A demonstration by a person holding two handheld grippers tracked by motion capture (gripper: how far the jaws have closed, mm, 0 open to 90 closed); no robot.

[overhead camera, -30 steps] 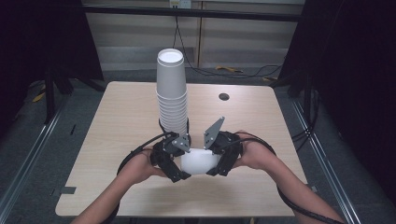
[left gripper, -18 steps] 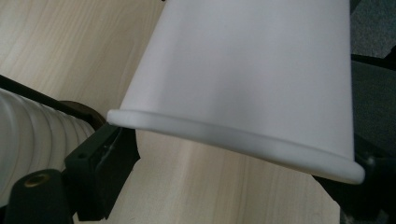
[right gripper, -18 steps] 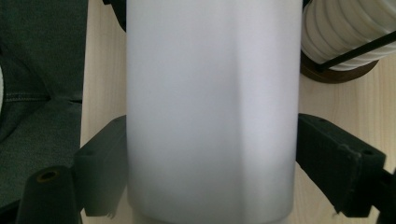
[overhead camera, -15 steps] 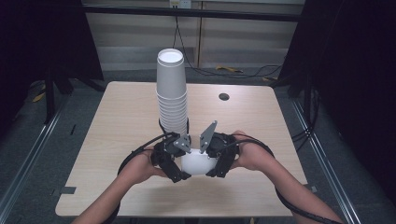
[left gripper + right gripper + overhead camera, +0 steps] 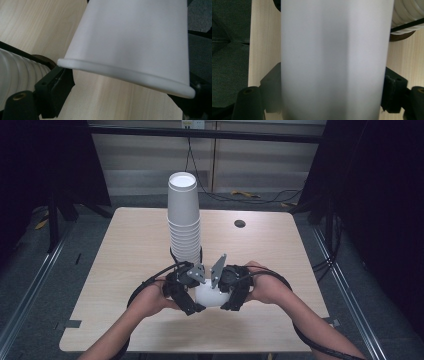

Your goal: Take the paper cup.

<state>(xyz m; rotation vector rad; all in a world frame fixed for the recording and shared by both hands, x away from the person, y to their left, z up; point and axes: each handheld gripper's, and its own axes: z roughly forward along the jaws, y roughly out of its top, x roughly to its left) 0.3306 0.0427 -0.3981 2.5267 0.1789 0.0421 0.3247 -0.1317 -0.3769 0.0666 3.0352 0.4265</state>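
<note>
A single white paper cup [image 5: 207, 294] hangs just above the front of the wooden table [image 5: 125, 250], caught between both grippers. My left gripper [image 5: 191, 296] is shut on the cup [image 5: 132, 37] near its rim, a black jaw on each side. From the other side, my right gripper [image 5: 226, 295] has just been closing its jaws, and they now press on the cup's wall [image 5: 332, 62]. Right behind the hands rises a tall stack of white cups [image 5: 184, 220]; its ribbed rims also edge the left gripper view [image 5: 15, 72] and the right gripper view [image 5: 409, 15].
A small dark round hole [image 5: 239, 223] sits in the tabletop at the back right. Black cables loop from both grippers across the front of the table. Metal rails and dark floor run along both sides of the table.
The right gripper has come in a little toward the cup and its jaws have closed onto it. The left gripper and the cup have stayed where they were.
</note>
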